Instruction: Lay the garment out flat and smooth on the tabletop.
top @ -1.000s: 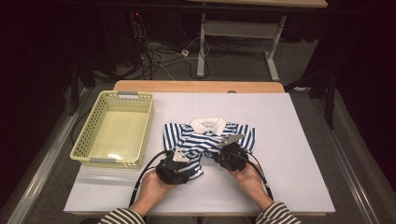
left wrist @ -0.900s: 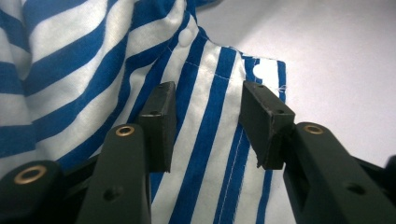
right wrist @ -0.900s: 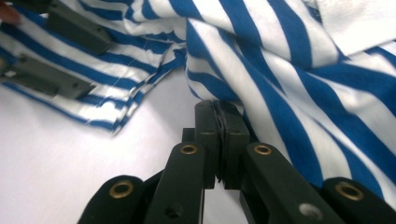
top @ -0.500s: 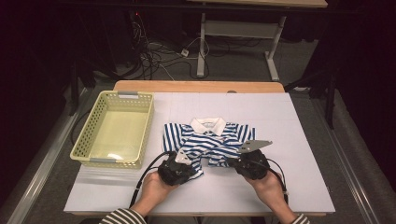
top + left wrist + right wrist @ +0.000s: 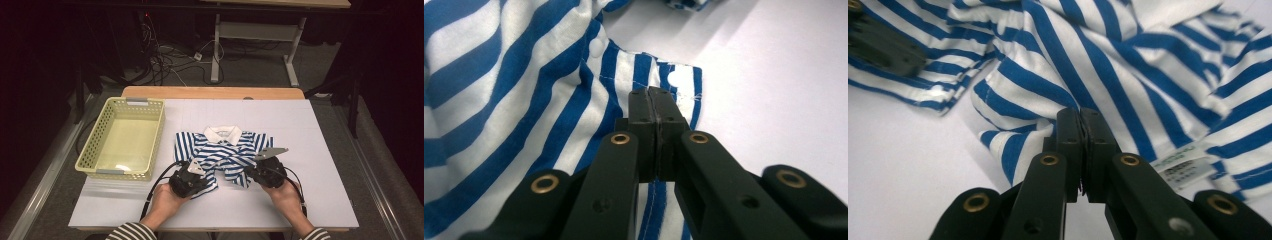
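Note:
A small blue-and-white striped shirt (image 5: 225, 149) with a white collar lies flat in the middle of the white table (image 5: 310, 130). My left gripper (image 5: 201, 175) is at the shirt's lower left corner. Its jaws have just been closing and now pinch the hem by the white snaps (image 5: 651, 97). My right gripper (image 5: 249, 173) holds the lower right part of the hem, jaws shut on a fold of striped cloth (image 5: 1080, 115) that is lifted slightly off the table. A sewn-in label (image 5: 1180, 170) shows beside the right jaws. The left gripper's black body (image 5: 878, 45) shows far off in the right gripper view.
A pale yellow mesh basket (image 5: 120, 172) stands empty at the left of the table. Bare table surface lies to the right of the shirt and along the front edge. Cables and a desk frame (image 5: 217, 50) are on the floor beyond the far edge.
My right gripper has moved to the right with the hem, drawing the shirt's bottom edge out. The left hand has stayed in place at its corner.

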`<state>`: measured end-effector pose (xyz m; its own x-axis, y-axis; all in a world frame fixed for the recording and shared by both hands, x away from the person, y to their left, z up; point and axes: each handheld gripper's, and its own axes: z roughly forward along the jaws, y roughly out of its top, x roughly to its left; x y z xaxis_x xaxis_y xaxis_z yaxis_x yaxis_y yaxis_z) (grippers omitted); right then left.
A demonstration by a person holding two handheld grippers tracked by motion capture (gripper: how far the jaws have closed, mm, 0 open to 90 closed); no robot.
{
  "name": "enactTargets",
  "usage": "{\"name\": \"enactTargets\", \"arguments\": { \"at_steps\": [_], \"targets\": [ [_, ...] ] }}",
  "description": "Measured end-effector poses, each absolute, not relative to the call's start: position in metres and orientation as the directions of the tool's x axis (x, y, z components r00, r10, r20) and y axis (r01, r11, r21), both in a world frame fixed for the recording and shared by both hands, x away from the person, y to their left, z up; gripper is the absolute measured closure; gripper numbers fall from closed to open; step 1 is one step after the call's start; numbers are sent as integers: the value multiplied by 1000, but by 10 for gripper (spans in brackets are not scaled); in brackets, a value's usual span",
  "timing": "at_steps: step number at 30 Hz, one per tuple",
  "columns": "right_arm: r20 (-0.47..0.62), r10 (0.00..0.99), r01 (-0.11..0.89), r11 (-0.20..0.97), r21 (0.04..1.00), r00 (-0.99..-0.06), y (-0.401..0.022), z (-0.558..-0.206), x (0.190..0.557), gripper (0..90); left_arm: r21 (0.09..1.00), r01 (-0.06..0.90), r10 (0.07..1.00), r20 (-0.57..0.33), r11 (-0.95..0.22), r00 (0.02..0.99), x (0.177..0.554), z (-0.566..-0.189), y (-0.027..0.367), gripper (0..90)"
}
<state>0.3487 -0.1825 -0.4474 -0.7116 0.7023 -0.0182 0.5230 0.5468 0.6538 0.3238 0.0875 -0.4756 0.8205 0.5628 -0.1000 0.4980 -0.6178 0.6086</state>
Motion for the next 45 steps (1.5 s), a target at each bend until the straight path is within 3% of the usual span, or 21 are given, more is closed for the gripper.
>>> {"name": "enactTargets", "arguments": {
  "at_steps": [13,17,24,28,34,41,45],
  "targets": [
    [27,717,539,497,680,-696,-201,-447,330,795,605,481,529,-115,-634,841,306,-466,95,859],
    [65,744,582,462,669,-665,-212,-452,329,767,639,471,546,-93,-609,833,306,-466,92,745],
    [50,755,609,485,627,-653,-203,-465,339,702,679,423,540,-47,-600,841,309,-465,69,624],
    [21,750,605,515,607,-661,-196,-470,339,725,671,413,538,-25,-616,843,315,-468,56,575],
    [12,731,593,544,594,-683,-191,-470,337,879,664,431,528,-64,-611,847,325,-474,42,596],
    [-11,720,580,568,584,-694,-189,-468,335,895,643,437,505,-90,-629,859,335,-479,33,781],
    [-20,714,568,574,590,-700,-191,-464,331,896,648,437,499,-100,-623,861,334,-475,36,820]
  ]
}}
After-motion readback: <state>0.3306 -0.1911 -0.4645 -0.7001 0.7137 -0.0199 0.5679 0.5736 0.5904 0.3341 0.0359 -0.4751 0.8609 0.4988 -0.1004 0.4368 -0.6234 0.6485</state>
